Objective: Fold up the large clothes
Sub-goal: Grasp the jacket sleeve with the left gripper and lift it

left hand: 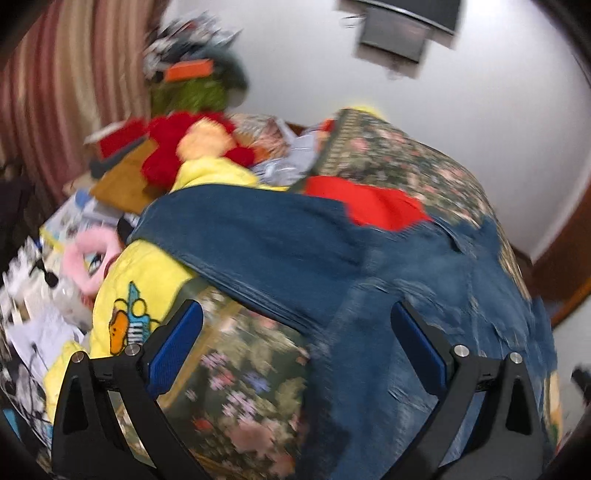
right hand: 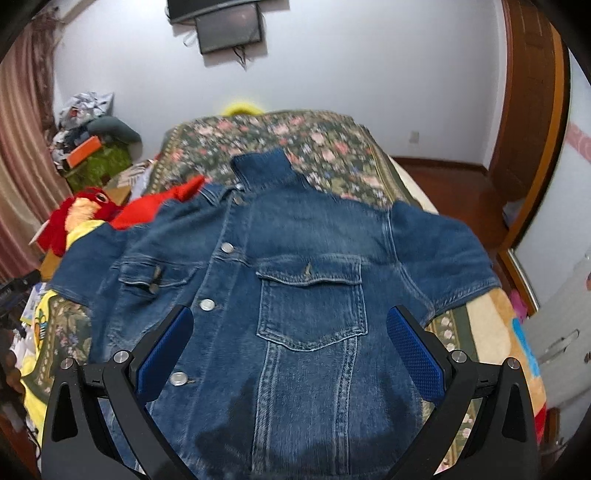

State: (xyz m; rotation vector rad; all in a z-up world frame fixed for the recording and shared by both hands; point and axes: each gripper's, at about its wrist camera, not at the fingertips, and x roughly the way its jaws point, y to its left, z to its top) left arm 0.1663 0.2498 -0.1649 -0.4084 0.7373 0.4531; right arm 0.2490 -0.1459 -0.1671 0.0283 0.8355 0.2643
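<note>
We see the denim jacket [right hand: 295, 302] spread front-up on the flowered bedspread [right hand: 314, 144], ready for folding; our left gripper [left hand: 295, 343] and right gripper [right hand: 290, 343] hover over it, jaws wide, empty.

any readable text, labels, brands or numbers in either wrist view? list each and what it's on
No legible text in either view.
Yellow blanket: cartoon print only, no words readable.
Printed papers left of the bed: blurred, unreadable.
Denim jacket buttons: any stamping too small to read.
Wall-mounted screen: dark, nothing shown.
</note>
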